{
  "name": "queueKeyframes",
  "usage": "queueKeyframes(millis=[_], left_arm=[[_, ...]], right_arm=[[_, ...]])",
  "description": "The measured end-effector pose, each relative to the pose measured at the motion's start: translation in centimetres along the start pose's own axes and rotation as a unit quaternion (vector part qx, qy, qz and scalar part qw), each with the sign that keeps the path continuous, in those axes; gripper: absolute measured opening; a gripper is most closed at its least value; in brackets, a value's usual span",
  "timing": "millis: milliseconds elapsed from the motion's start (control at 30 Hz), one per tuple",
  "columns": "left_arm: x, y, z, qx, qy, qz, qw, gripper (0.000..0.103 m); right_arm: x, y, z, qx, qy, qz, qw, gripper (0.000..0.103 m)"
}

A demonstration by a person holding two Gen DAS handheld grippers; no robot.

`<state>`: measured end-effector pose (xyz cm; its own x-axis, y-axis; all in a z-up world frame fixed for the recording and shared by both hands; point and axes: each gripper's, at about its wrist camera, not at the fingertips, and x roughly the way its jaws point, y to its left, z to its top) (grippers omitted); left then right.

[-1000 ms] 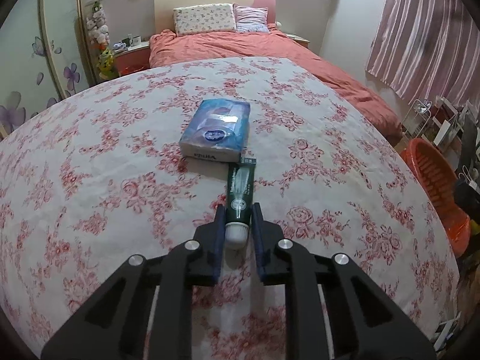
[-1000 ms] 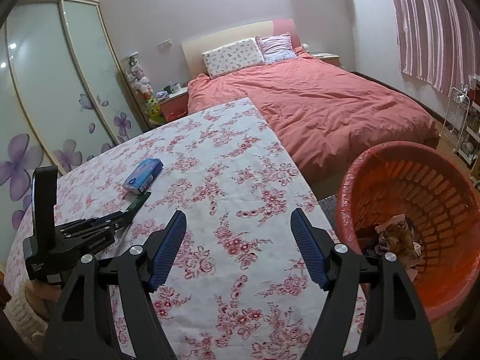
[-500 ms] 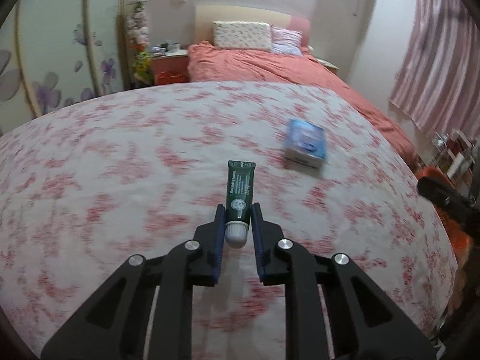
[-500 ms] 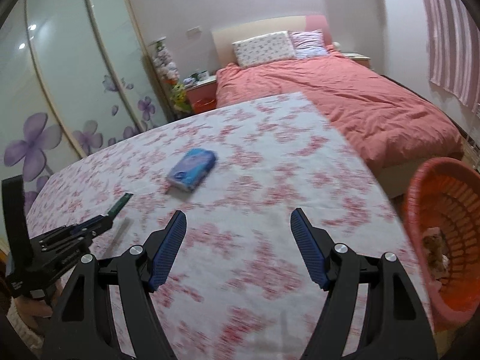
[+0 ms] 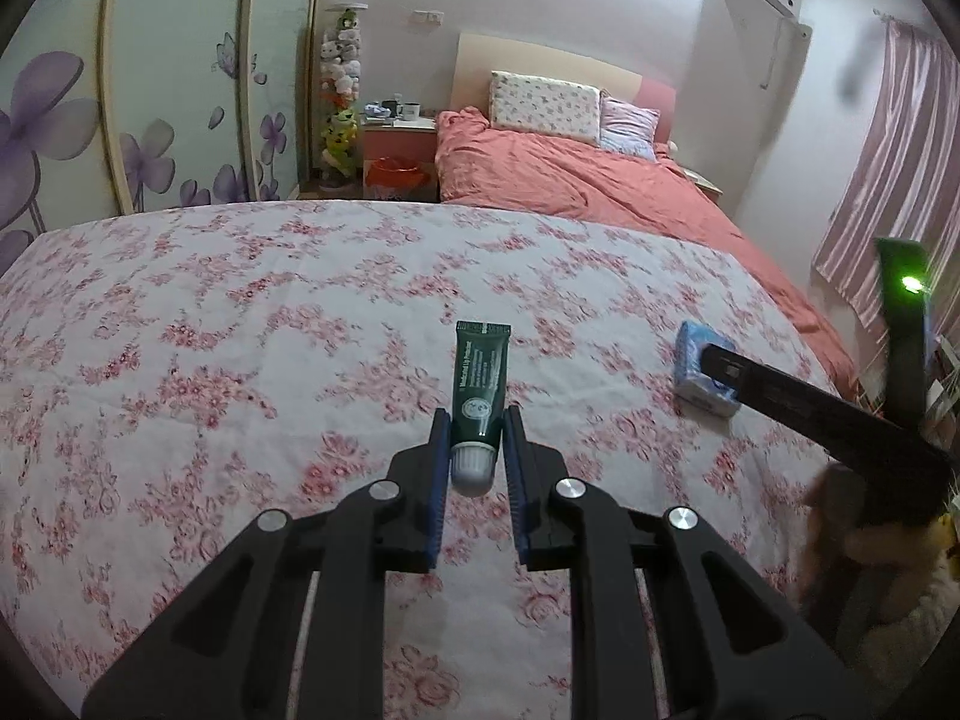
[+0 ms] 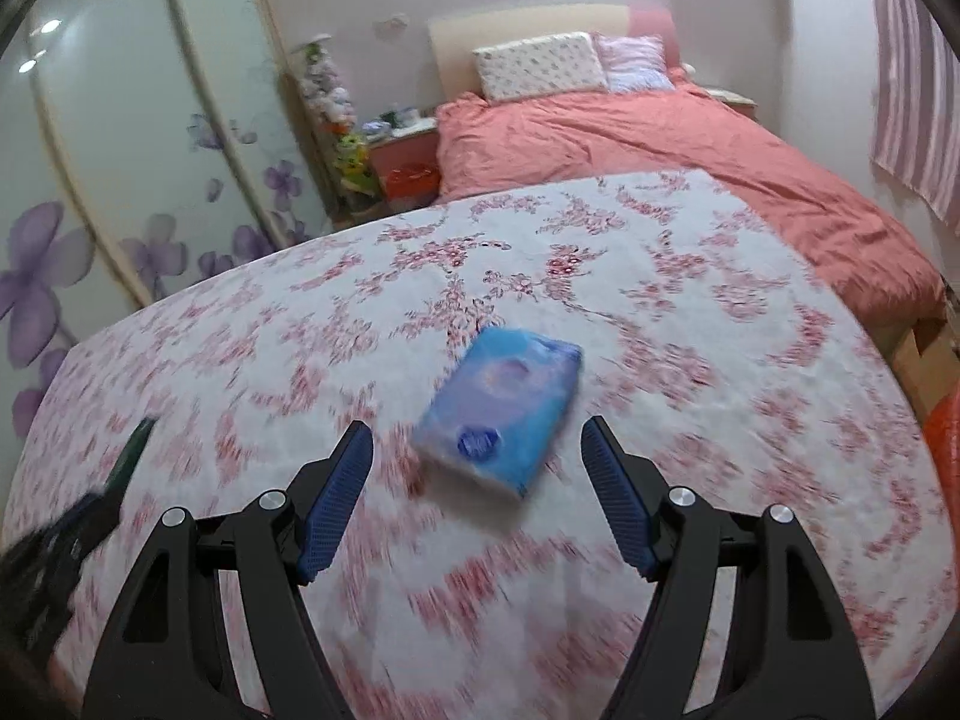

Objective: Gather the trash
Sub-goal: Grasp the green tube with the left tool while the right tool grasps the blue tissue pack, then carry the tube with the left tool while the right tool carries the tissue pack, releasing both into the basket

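Two things of the task show over a wide counter (image 5: 180, 360) covered by a white cloth with red flowers, with a bed (image 5: 588, 180) in coral bedding behind it. Larger of the two is a blue soft pack of tissues (image 6: 501, 414), flat and oblong with a darker round mark near its close end; it lies on the cloth just ahead of the right claw (image 6: 477, 483), whose blue-padded jaws stand wide apart and bear nothing. Smaller is a dark green tube (image 5: 479, 384) with pale lettering, a round emblem and a white cap; the left claw (image 5: 477, 462) is clenched on its cap end, so the tube juts forward above the cloth.
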<state>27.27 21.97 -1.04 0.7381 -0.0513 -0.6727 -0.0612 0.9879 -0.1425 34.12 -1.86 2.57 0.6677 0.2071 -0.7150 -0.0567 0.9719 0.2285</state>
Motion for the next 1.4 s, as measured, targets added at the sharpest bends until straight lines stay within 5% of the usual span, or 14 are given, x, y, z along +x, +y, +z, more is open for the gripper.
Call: queueKeyframes(millis=[200, 367, 667, 733, 800, 1400], left_arm=[[0.5, 0.3, 0.3, -0.005, 0.002, -0.002, 1.0000, 0.018], [0.5, -0.2, 0.2, -0.002, 0.002, -0.006, 1.0000, 0.018], [0.1, -1.9, -0.4, 0.007, 0.004, -0.015, 0.9999, 0.018], [0.0, -2.2, -0.5, 0.009, 0.005, -0.015, 0.9998, 0.018], [-0.2, -2.6, -0.5, 0.011, 0.004, -0.017, 0.9998, 0.018], [-4.8, -10.5, 0.2, 0.053, -0.033, -0.071, 0.9956, 0.018]], right_arm=[[2.3, 1.5, 0.3, -0.011, 0.009, -0.067, 0.998, 0.073], [1.8, 0.4, 0.0, -0.022, 0.010, -0.071, 0.997, 0.057], [1.5, -2.3, -0.6, -0.004, 0.035, -0.070, 0.997, 0.065], [1.1, -2.5, -0.7, -0.011, 0.032, -0.067, 0.997, 0.052], [0.6, -2.8, -1.0, -0.024, 0.030, -0.060, 0.997, 0.051], [-14.7, -10.5, -2.8, 0.005, -0.138, -0.018, 0.990, 0.051]])
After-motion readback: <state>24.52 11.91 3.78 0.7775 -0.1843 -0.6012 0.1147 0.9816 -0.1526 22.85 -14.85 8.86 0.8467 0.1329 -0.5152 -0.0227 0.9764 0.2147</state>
